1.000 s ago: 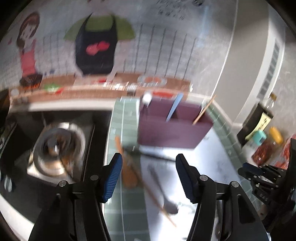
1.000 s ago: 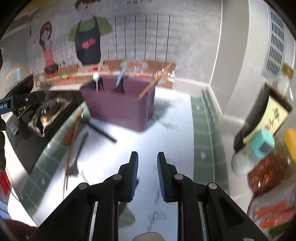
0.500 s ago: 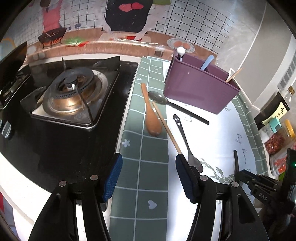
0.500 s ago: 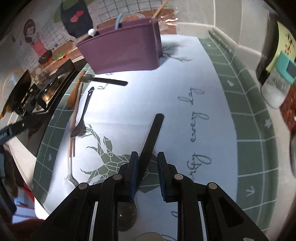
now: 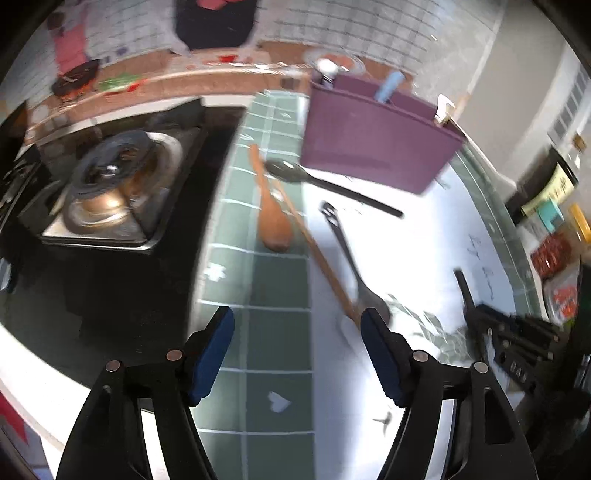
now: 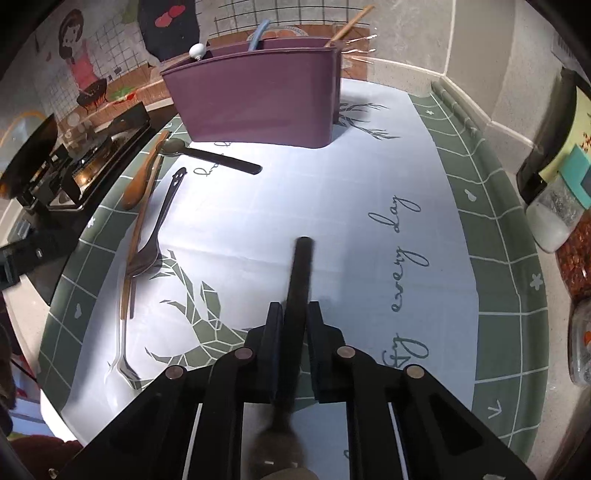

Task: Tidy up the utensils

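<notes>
Burner [image 5: 110, 184] left view only; right hand-held gripper [image 6: 291, 317] clamps black-handled spoon [image 6: 301, 269].

Lighting: bright, daylight-like, strongest on the white centre of the mat [image 5: 424, 258], which burns out to glare in the left wrist view. Shadows: soft, short, beside the purple holder [image 6: 258, 92] and beneath the black handle [image 6: 301, 273]. Blur: left wrist view smeared throughout, worst along the wall mural [image 5: 214, 22] and stove burner [image 5: 110, 177]; right wrist view mostly sharp, handle slightly soft. Distortion: strong fisheye bowing, dark vignette at every corner.
</notes>
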A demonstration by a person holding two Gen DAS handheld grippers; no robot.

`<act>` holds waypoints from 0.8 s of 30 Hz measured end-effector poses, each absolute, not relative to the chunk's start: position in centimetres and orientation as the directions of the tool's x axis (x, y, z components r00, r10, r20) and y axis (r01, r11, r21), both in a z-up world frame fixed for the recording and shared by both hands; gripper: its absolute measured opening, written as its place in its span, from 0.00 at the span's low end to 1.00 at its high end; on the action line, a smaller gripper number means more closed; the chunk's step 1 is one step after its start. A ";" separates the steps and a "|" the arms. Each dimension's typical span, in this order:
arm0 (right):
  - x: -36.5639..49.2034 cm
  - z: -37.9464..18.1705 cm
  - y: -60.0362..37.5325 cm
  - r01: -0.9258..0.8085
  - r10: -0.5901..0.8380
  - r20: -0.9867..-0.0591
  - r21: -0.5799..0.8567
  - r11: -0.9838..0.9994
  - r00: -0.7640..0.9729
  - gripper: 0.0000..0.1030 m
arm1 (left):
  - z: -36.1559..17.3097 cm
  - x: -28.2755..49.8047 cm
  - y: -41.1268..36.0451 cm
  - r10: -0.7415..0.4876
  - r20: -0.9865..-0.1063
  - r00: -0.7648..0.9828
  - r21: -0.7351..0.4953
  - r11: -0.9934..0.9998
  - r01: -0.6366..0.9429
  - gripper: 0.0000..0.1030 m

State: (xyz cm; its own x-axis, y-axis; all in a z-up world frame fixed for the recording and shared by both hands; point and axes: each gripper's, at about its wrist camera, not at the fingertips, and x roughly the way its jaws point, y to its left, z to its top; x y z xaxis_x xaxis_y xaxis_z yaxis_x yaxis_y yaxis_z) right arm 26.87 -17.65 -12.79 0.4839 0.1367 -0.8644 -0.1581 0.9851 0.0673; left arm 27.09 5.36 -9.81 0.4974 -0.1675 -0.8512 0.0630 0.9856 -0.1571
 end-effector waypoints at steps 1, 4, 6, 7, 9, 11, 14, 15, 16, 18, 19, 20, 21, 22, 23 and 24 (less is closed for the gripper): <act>26.8 -12.6 -18.0 -0.150 0.139 -0.860 0.073 0.986 0.492 0.11 | -10.0 27.0 4.8 -0.187 -0.853 0.487 -0.167 0.982 0.085 0.69; 26.7 -12.2 -19.0 -0.126 0.136 -0.850 0.083 0.989 0.509 0.11 | -10.2 26.7 2.7 -0.238 -0.834 0.498 -0.188 0.971 0.150 0.69; 26.7 -12.0 -19.7 -0.110 0.131 -0.845 0.086 0.990 0.518 0.11 | -10.1 26.4 1.5 -0.256 -0.808 0.531 -0.190 0.966 0.176 0.69; 26.7 -11.9 -20.0 -0.102 0.127 -0.843 0.087 0.991 0.522 0.11 | -10.1 26.4 1.0 -0.262 -0.795 0.547 -0.193 0.964 0.183 0.68; 26.8 -11.7 -20.5 -0.091 0.124 -0.843 0.089 0.992 0.524 0.11 | -10.5 26.5 0.2 -0.280 -0.776 0.565 -0.207 0.959 0.191 0.62; 26.6 -11.5 -20.9 -0.085 0.122 -0.840 0.090 0.992 0.529 0.11 | -11.0 26.9 -0.2 -0.301 -0.774 0.557 -0.236 0.953 0.188 0.53; 26.4 -11.3 -21.3 -0.085 0.130 -0.835 0.100 0.991 0.535 0.11 | -11.9 27.5 -0.5 -0.320 -0.780 0.537 -0.258 0.947 0.190 0.49; 26.3 -11.2 -21.4 -0.084 0.132 -0.833 0.103 0.991 0.537 0.11 | -12.2 27.8 -0.5 -0.306 -0.786 0.538 -0.248 0.952 0.179 0.49; 26.3 -11.2 -21.6 -0.084 0.136 -0.832 0.108 0.991 0.537 0.11 | -12.4 28.0 -0.4 -0.293 -0.791 0.537 -0.241 0.956 0.166 0.49; 26.1 -11.3 -22.0 -0.082 0.143 -0.830 0.117 0.990 0.538 0.11 | -12.7 28.3 -0.1 -0.266 -0.800 0.537 -0.228 0.964 0.138 0.49; 26.1 -11.3 -22.1 -0.080 0.146 -0.831 0.122 0.989 0.537 0.11 | -12.8 28.4 0.2 -0.254 -0.804 0.538 -0.219 0.967 0.129 0.49; 26.0 -11.4 -22.3 -0.079 0.150 -0.831 0.127 0.989 0.536 0.11 | -13.0 28.6 0.3 -0.242 -0.813 0.530 -0.211 0.970 0.119 0.49; 26.0 -11.5 -22.4 -0.078 0.152 -0.832 0.131 0.988 0.534 0.11 | -13.2 28.6 0.4 -0.239 -0.819 0.521 -0.210 0.971 0.114 0.49; 26.0 -11.6 -22.5 -0.077 0.152 -0.833 0.132 0.988 0.532 0.11 | -13.2 28.5 0.4 -0.239 -0.817 0.524 -0.211 0.971 0.113 0.49; 26.0 -11.7 -22.6 -0.075 0.151 -0.834 0.132 0.988 0.531 0.11 | -13.3 28.4 0.4 -0.240 -0.819 0.520 -0.211 0.971 0.115 0.49; 26.1 -11.8 -22.6 -0.075 0.152 -0.835 0.133 0.988 0.529 0.11 | -13.2 28.3 0.1 -0.238 -0.820 0.521 -0.205 0.971 0.121 0.49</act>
State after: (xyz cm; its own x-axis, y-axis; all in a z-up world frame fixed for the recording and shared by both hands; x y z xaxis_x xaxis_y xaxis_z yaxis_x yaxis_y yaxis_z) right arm 26.06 -22.61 -11.76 0.5293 0.1519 -0.8347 -0.0746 0.9884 0.1326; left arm 28.27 0.06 -13.25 0.5212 -0.2379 -0.8196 0.1215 0.9713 -0.2047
